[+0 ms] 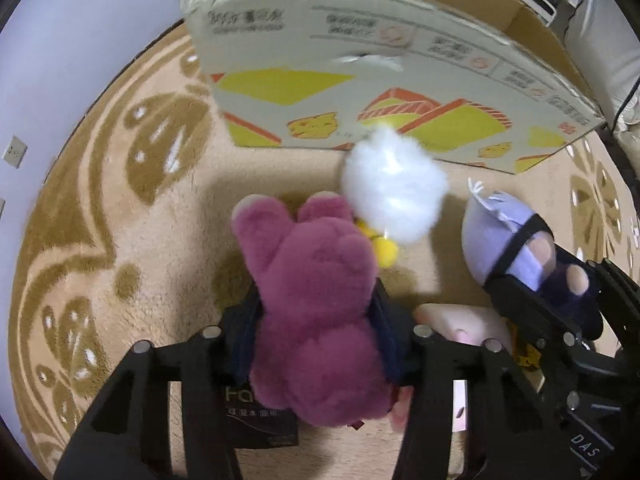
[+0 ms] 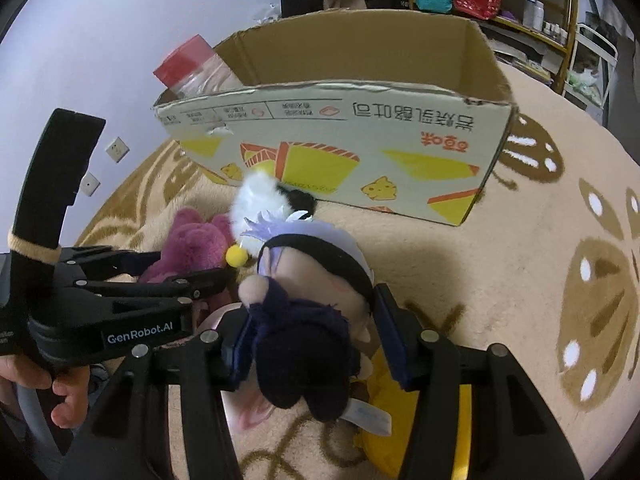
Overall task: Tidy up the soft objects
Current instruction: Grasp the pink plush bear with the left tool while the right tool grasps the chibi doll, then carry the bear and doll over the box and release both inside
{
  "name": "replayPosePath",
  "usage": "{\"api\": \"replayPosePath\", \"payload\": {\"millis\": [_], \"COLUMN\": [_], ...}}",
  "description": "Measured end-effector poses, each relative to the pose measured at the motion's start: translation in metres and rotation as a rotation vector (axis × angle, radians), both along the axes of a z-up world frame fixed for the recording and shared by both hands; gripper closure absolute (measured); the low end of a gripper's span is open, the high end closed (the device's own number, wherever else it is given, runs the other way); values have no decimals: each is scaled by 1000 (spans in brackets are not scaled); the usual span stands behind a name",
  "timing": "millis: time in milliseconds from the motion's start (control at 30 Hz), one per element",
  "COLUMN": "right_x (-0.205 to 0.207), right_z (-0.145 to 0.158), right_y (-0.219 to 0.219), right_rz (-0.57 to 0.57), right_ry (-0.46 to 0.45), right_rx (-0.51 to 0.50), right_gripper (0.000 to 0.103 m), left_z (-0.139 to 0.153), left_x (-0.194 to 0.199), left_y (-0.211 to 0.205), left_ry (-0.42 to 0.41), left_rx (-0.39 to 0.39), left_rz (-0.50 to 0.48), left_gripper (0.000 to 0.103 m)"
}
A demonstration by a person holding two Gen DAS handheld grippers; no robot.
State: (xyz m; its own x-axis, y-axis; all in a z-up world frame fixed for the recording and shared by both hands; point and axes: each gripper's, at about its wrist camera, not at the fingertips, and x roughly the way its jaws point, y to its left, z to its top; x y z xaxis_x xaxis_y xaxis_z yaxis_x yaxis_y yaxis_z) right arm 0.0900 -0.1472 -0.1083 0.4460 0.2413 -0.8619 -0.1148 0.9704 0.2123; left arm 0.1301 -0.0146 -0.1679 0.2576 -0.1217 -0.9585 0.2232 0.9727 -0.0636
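My left gripper (image 1: 316, 320) is shut on a purple plush bear (image 1: 312, 292), held above the carpet. A white fluffy toy (image 1: 394, 192) with a yellow pompom hangs beside the bear. My right gripper (image 2: 312, 320) is shut on a plush doll (image 2: 308, 300) with a pale lilac head, black band and dark navy body. The doll (image 1: 512, 240) also shows at the right of the left wrist view. The bear (image 2: 196, 244) and the white toy (image 2: 256, 200) appear left of the doll in the right wrist view. An open cardboard box (image 1: 360, 80) stands ahead of both grippers (image 2: 340, 132).
A beige carpet (image 1: 132, 216) with brown leaf patterns covers the floor. A clear jar with a red lid (image 2: 196, 68) lies in the box. A yellow object (image 2: 416, 412) and a pink soft item (image 1: 460, 320) lie below the grippers. Shelves (image 2: 532, 8) stand behind the box.
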Motion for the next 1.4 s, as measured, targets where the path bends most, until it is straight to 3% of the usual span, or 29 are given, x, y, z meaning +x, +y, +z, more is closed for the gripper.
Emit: {"api": "replayPosePath", "payload": {"millis": [267, 433, 900, 1200, 1400], "right_x": [-11, -17, -36, -42, -42], "right_z": [13, 22, 53, 81, 101], "right_y": [-10, -9, -23, -25, -24], "right_rz": [-4, -12, -47, -47, -38], "right_ry": [-24, -46, -130, -232, -307], "right_rx": [7, 14, 32, 23, 0], "right_gripper": [47, 47, 47, 47, 47], "left_z": [10, 26, 74, 109, 134], "left_x": [-17, -30, -51, -66, -71], "left_y": [-8, -7, 17, 22, 27], "left_ry": [-67, -124, -292, -453, -538], "left_rx": [7, 70, 194, 209, 178], "left_rz": [-42, -43, 64, 97, 114], "left_gripper": [58, 58, 58, 58, 58]}}
